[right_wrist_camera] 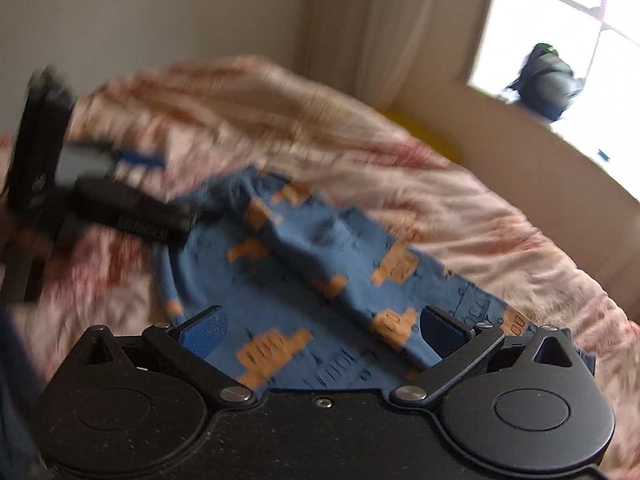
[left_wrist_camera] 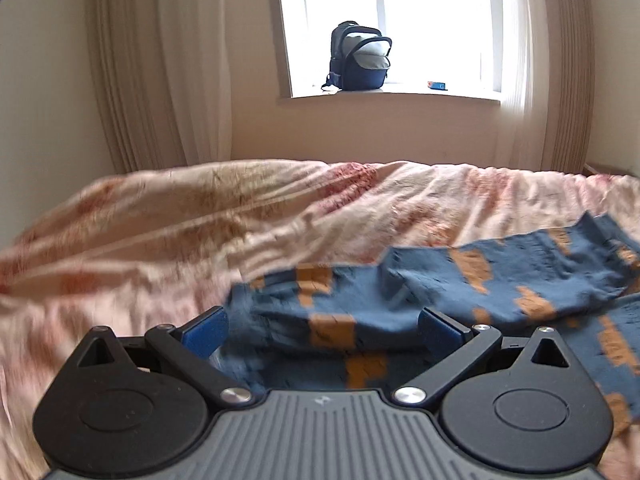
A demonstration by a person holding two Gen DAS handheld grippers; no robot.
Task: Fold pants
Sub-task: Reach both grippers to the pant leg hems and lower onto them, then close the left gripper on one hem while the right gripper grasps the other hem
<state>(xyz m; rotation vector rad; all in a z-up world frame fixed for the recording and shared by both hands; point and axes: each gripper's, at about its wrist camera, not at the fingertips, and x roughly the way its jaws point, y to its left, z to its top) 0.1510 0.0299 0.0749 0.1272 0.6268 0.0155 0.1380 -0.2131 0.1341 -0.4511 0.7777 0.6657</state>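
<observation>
Blue pants with orange shapes point(left_wrist_camera: 460, 292) lie rumpled on a pink patterned bedspread point(left_wrist_camera: 180, 232). My left gripper point(left_wrist_camera: 322, 330) is open, its blue pads on either side of the near edge of the pants. In the right wrist view the pants point(right_wrist_camera: 320, 276) stretch from the middle toward the lower right. My right gripper point(right_wrist_camera: 324, 332) is open just above them. The left gripper point(right_wrist_camera: 132, 184) shows blurred at the left in the right wrist view, at the far end of the pants.
A dark backpack point(left_wrist_camera: 360, 58) stands on the window sill point(left_wrist_camera: 392, 96) behind the bed; it also shows in the right wrist view point(right_wrist_camera: 546, 80). Beige curtains point(left_wrist_camera: 160, 64) hang at both sides of the window. A wall runs along the bed's far side.
</observation>
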